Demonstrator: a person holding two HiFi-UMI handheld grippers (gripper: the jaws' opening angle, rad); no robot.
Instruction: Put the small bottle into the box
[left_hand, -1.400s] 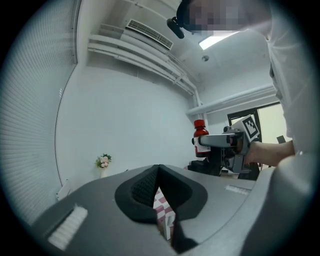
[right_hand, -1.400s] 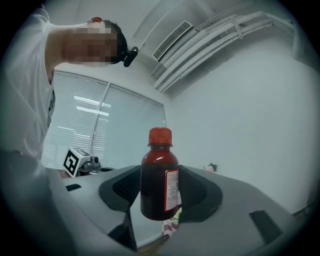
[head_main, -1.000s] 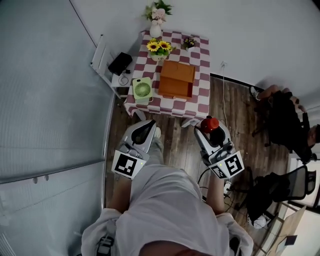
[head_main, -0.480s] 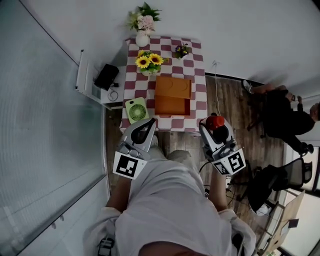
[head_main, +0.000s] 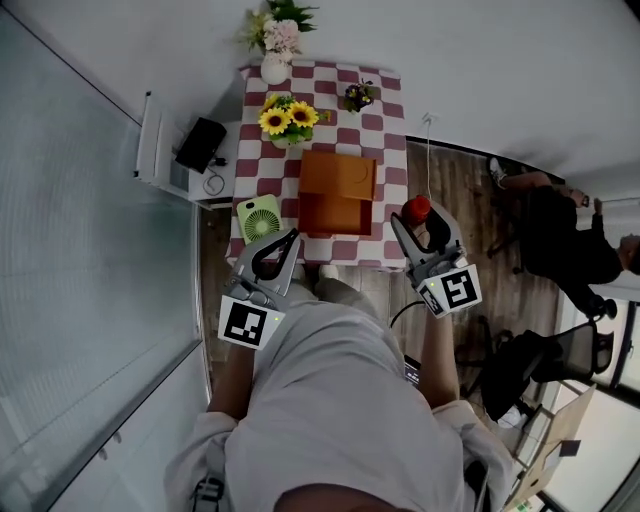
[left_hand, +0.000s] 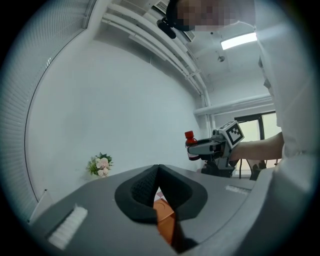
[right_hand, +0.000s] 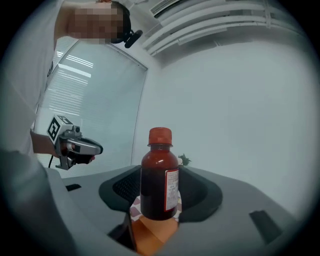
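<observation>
The small bottle (head_main: 417, 208), dark red with a red cap, stands upright between the jaws of my right gripper (head_main: 416, 216), which is shut on it. In the right gripper view the bottle (right_hand: 159, 176) fills the middle. It hangs over the right front edge of the checkered table (head_main: 390, 130), just right of the orange box (head_main: 337, 192), whose open part faces the front. My left gripper (head_main: 289, 240) is shut with nothing in it, at the table's front left edge. The box (left_hand: 163, 218) shows below its closed jaws.
On the table stand a green fan (head_main: 259, 217), sunflowers (head_main: 282, 118), a vase of pink flowers (head_main: 272, 40) and a small plant (head_main: 357, 96). A white side shelf (head_main: 165, 155) is at the left, beside a glass wall. A person (head_main: 560, 235) and an office chair (head_main: 540, 365) are at the right.
Both grippers have come forward to the table's front edge. The right one has carried the bottle up beside the box. The left one stays shut and empty.
</observation>
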